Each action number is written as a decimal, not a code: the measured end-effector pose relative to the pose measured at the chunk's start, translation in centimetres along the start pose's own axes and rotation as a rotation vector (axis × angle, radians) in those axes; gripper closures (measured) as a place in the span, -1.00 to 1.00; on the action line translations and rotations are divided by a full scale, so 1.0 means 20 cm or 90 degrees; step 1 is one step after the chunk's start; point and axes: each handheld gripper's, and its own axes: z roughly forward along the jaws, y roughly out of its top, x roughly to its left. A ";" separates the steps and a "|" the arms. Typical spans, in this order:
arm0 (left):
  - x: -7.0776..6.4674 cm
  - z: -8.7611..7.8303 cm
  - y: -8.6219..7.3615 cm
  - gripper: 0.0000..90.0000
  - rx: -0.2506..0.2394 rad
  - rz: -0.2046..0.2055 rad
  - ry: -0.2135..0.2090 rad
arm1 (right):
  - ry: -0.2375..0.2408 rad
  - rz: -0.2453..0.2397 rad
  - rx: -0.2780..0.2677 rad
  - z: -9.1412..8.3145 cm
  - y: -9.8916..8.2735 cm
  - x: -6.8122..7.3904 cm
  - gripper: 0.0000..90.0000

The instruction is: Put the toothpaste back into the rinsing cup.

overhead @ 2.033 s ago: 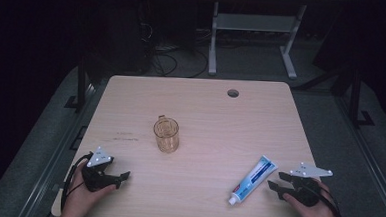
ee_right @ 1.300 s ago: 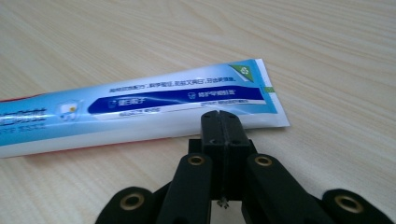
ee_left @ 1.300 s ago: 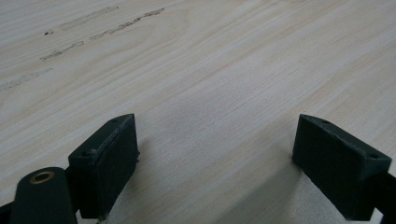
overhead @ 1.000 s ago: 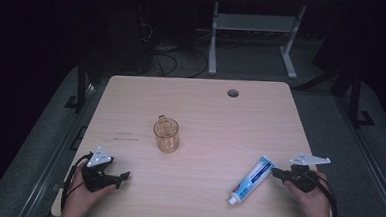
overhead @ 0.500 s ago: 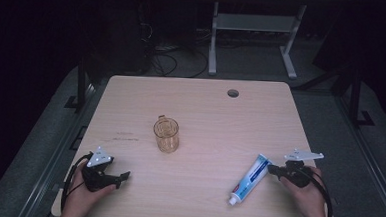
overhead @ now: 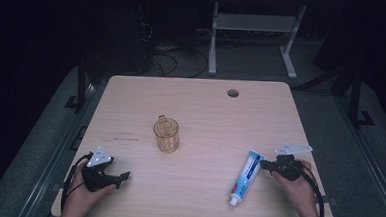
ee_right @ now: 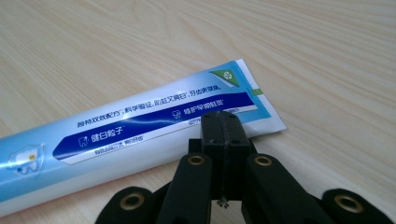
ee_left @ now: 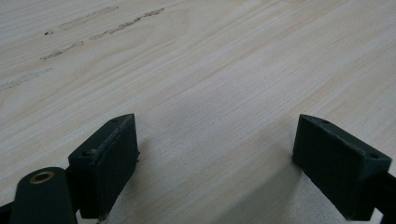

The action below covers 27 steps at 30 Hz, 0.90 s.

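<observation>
We see the toothpaste tube (overhead: pixel 244 175) flat on the desk (overhead: pixel 201 109), its crimped end just before our closed, empty right claw (ee_right: pixel 219 135). Left claw (ee_left: pixel 215 163) gapes. It looks light, squashy; grip the flat crimp.

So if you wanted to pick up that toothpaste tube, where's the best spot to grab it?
Probably the tube's middle, pinched across its width from above. The toothpaste tube lies flat on the table, cap toward the person, flat crimped end by the right claw, whose jaws are shut, so they must open first.
</observation>
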 end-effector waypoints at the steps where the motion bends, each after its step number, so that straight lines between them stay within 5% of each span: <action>1: 0.00 0.00 0.00 -0.71 0.000 0.000 0.000 | 0.003 0.001 0.002 0.01 0.01 0.01 1.00; 27: 0.00 0.00 0.00 -0.71 0.001 0.000 0.000 | 0.029 -0.041 0.004 0.19 0.21 0.11 1.00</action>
